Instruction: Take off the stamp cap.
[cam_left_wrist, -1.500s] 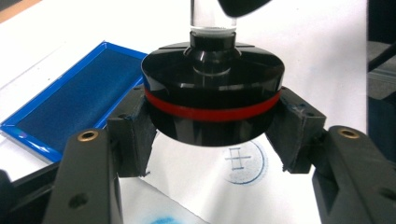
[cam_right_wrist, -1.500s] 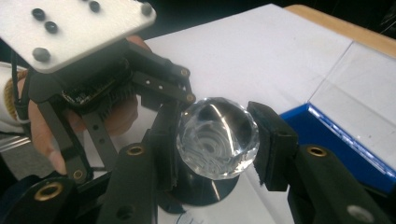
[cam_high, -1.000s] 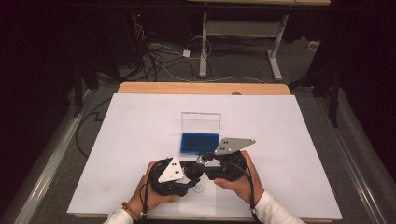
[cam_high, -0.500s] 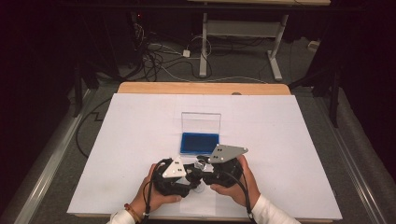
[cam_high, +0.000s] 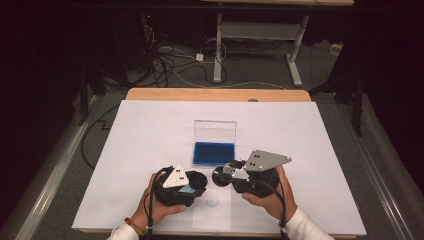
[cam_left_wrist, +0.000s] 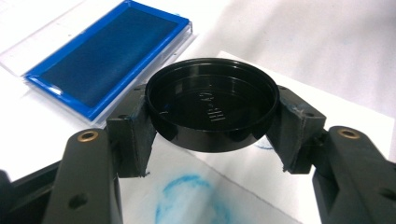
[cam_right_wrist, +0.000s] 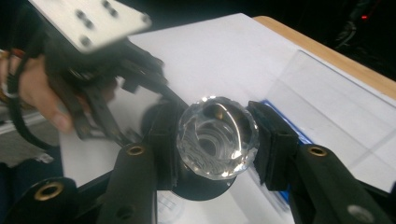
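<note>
Nearest the bench's front edge lies a small paper sheet (cam_high: 212, 212) already bearing a round blue print (cam_high: 212, 201), so the stamping itself looks done and the work in hand is, I judge, putting the stamp back together with its cap. The left gripper (cam_left_wrist: 212, 126) has its jaws pinching a shallow black cap (cam_left_wrist: 212, 109) by the rim, open side up, just above that sheet. Just beside it, the right gripper (cam_right_wrist: 217, 140) has its jaws pressed on the clear faceted knob (cam_right_wrist: 217, 137) of a stamp (cam_high: 225, 175) whose black round base faces toward the cap — the two parts are near but apart. The next move likely calls for lining the base squarely over the cap's opening and pressing them together without tilting, keeping inked faces off the white bench cover (cam_high: 310, 150). Farther back, toward the middle of the bench, the blue ink pad (cam_high: 214, 153) sits with its clear lid (cam_high: 215, 132) standing open.
</note>
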